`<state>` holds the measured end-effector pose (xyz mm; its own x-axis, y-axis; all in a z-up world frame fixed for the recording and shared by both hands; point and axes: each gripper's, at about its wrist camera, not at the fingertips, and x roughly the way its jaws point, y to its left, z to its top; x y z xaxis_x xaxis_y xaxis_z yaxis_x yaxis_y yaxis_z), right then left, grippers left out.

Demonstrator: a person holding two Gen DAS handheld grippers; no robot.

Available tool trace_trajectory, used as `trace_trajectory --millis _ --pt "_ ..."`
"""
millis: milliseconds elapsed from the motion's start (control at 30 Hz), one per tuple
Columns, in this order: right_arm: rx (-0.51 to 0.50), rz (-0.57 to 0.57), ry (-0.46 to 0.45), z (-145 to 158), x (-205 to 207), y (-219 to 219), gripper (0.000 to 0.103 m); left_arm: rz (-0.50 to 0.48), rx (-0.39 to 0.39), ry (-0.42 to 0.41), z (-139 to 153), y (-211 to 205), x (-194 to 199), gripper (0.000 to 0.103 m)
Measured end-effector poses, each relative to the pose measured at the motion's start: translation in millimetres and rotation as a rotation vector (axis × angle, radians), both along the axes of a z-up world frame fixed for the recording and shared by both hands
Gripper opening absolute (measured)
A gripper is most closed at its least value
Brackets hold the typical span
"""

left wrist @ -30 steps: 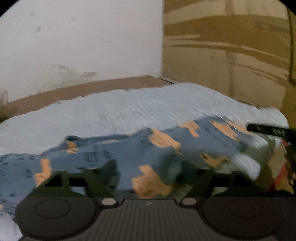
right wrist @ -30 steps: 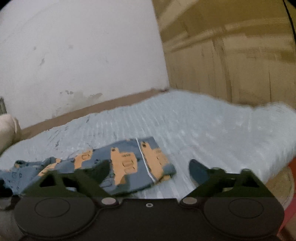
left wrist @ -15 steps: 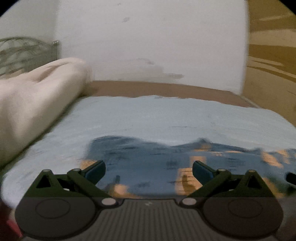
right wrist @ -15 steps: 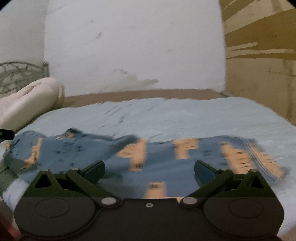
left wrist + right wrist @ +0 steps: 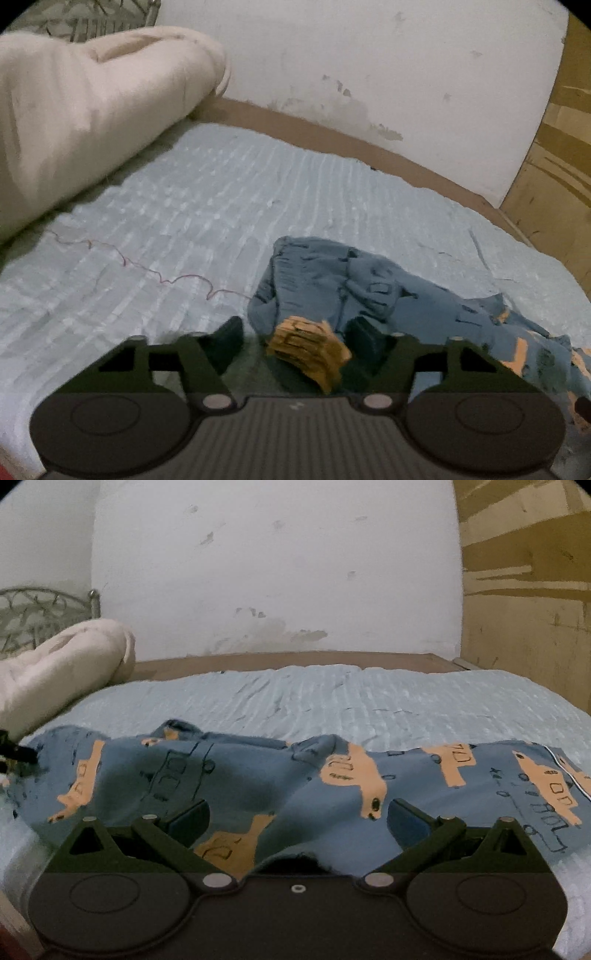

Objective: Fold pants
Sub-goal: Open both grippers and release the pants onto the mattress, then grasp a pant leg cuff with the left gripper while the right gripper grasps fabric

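Observation:
Blue pants (image 5: 258, 771) with orange car prints lie crumpled across the light blue bed cover (image 5: 332, 698). My left gripper (image 5: 295, 338) is low at one end of the pants (image 5: 351, 280). Its jaws are closing with a bunched fold bearing an orange patch (image 5: 310, 350) between them, and a gap still shows beside the left finger (image 5: 229, 336). My right gripper (image 5: 299, 819) stands open over the near edge of the pants at their middle, with cloth lying between the fingers and not pinched. In the right wrist view, the tip of the left gripper (image 5: 16, 753) shows at the pants' left end.
A rolled cream blanket (image 5: 74, 110) lies along the left side of the bed, with a metal headboard (image 5: 37, 609) behind it. A white wall is at the back and a wooden panel (image 5: 524, 609) at the right. A red thread (image 5: 147, 269) lies on the cover.
Both grippers have swung left along the pants. The left one has reached the pants' end and narrowed its jaws around a fold. The right one has come in closer over the middle.

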<state>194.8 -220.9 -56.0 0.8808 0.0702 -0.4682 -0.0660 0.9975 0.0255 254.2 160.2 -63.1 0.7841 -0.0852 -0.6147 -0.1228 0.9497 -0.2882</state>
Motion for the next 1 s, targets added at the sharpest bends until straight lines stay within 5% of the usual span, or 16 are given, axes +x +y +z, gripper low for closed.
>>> trace_trajectory --millis 233,400,600,1000 --pt "-0.028 0.020 0.014 -3.9 -0.6 6.3 0.102 0.028 0.040 0.000 3.5 -4.8 5.4 0.024" --pt "-0.044 0.034 0.015 -1.6 -0.9 8.3 0.102 0.102 0.200 -0.089 43.4 -32.5 -12.1 0.022" --pt "-0.030 0.040 -0.006 2.9 -3.1 5.3 0.102 0.153 0.237 -0.141 77.8 -31.3 -45.8 0.022" --pt "-0.035 0.052 0.010 -0.1 -6.5 1.9 0.102 0.157 0.211 -0.026 29.3 -19.4 -44.7 0.027"
